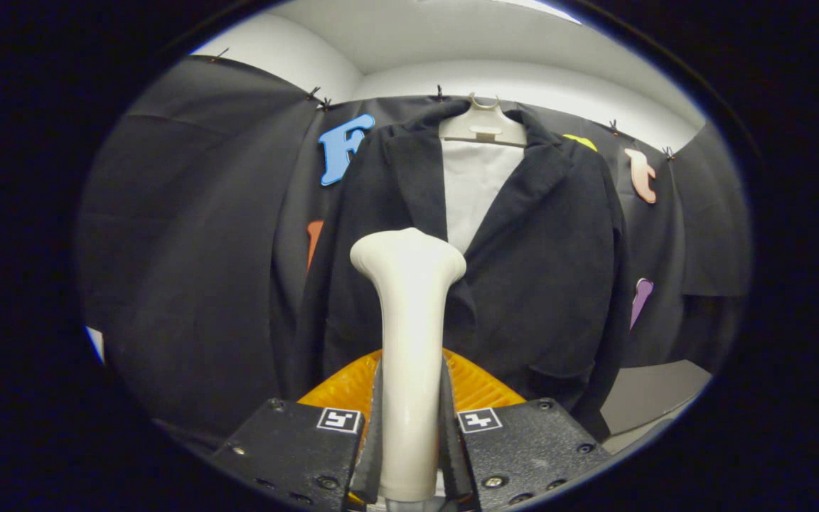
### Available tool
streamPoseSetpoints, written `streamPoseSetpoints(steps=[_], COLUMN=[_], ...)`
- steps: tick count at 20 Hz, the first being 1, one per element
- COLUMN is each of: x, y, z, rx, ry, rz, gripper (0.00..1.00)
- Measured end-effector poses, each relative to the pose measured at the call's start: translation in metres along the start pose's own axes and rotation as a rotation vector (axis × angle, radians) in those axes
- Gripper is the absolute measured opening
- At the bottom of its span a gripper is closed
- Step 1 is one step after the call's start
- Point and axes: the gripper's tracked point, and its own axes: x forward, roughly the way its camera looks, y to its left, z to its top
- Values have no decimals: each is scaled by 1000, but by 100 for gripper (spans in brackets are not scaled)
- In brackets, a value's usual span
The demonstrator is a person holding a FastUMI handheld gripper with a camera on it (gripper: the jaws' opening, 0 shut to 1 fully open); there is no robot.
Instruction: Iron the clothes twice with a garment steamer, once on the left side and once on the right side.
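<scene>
A dark jacket with a pale lining hangs on a light hanger against the booth's black wall, straight ahead. My gripper is shut on the handle of a cream garment steamer, with both fingers pressed on its sides. The steamer stands upright between the fingers, and its flared head reaches up in front of the jacket's left front panel, near the lapel. Whether the head touches the cloth I cannot tell.
Black cloth covers the wall on both sides of the jacket. A pale floor or ledge shows low to the right, past the jacket's hem. White walls and ceiling rise above the cloth.
</scene>
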Motion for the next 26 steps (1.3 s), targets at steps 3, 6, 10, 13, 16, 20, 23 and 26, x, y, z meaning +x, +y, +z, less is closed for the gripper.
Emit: streamPoseSetpoints(steps=[3, 6, 10, 13, 16, 20, 23, 26], x=[-1, -5, -6, -5, -10, -18, -27, -32], y=[-4, -1, 6, 8, 10, 5, 4, 5], z=[-7, -16, -34, -57, -73, -94, -108, -123], rx=[-9, -21, -29, -19, -28, -44, -55, -82], ry=[11, 21, 58, 119, 153, 195, 219, 248], rz=[2, 12, 29, 40, 52, 52, 57, 76], gripper=[36, 36, 36, 36, 36, 36, 36, 36])
